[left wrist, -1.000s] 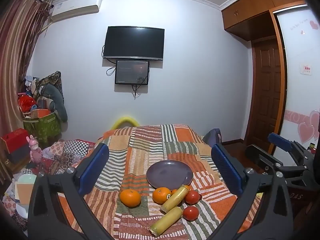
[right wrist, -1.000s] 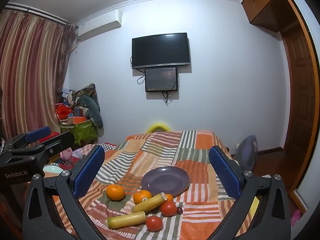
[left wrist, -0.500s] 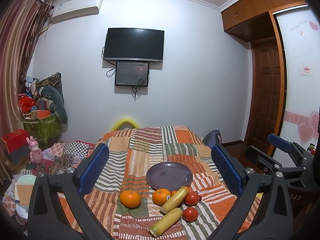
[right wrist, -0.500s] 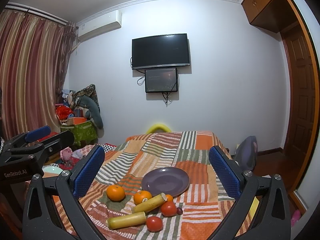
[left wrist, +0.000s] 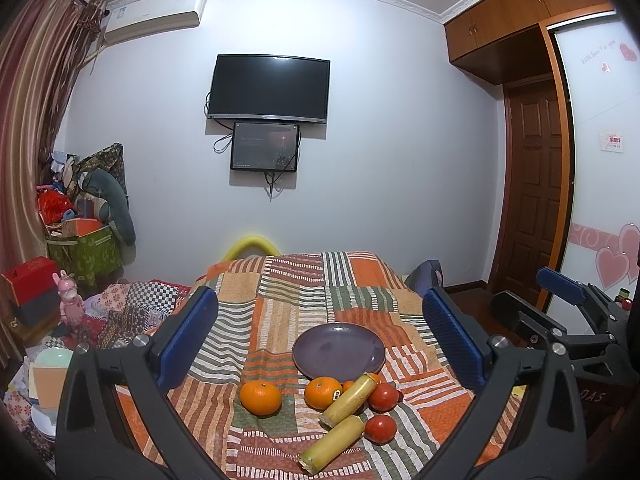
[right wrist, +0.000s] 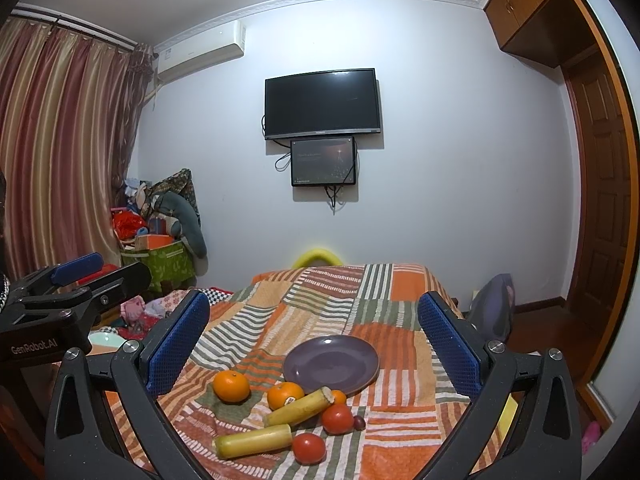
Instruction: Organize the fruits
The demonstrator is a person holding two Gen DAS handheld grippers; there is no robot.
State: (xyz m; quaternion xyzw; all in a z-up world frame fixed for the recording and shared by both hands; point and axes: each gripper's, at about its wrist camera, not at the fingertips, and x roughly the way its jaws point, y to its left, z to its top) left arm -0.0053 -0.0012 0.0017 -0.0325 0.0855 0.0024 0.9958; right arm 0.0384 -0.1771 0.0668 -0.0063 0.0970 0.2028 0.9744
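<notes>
Right now both the left gripper (left wrist: 320,334) and right gripper (right wrist: 314,334) hang wide open, holding nothing, above the fruits (right wrist: 280,412) beside the plate (right wrist: 362,374), and a clumsy grab could roll them away.

White lettering reading "GenRobot.AI" stands on the dark body of the left gripper (right wrist: 76,276), at nine o'clock in the right wrist view. In the left wrist view, "DAS" shows on a dark box (left wrist: 596,394) at four o'clock. Other signs are illegible.
</notes>
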